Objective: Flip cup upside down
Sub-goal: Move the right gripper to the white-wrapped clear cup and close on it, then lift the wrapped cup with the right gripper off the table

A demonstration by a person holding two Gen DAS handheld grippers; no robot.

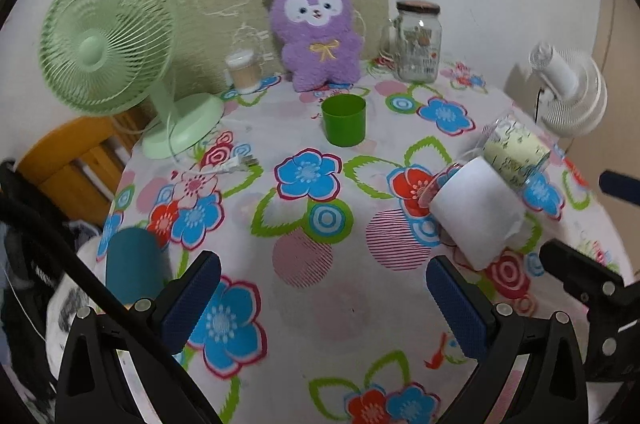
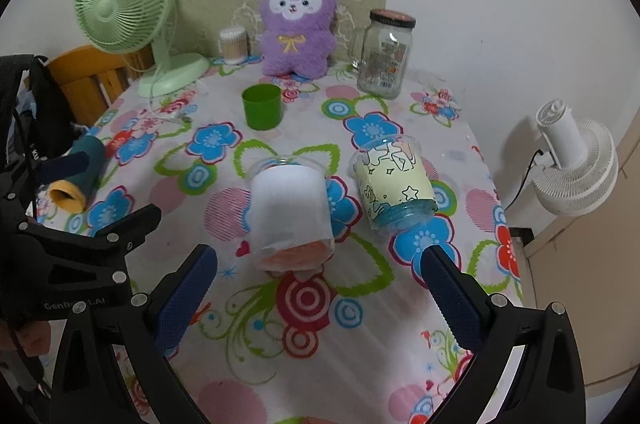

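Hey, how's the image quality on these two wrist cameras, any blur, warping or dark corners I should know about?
Left wrist view: heavy fisheye warp, black corners, soft blur on the green fan and the white-sleeved cup. Right wrist view: same warp and dark corners, but sharper; the green cup and glass jar read crisply. Lighting is flat and even in both, shadows faint.

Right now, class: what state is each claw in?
Left claw: open, holding nothing.
Right claw: open, holding nothing.

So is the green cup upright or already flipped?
Upright. The green cup stands on its base on the tablecloth, its open mouth facing up in both views, its inside visible. Neither tool touches it.
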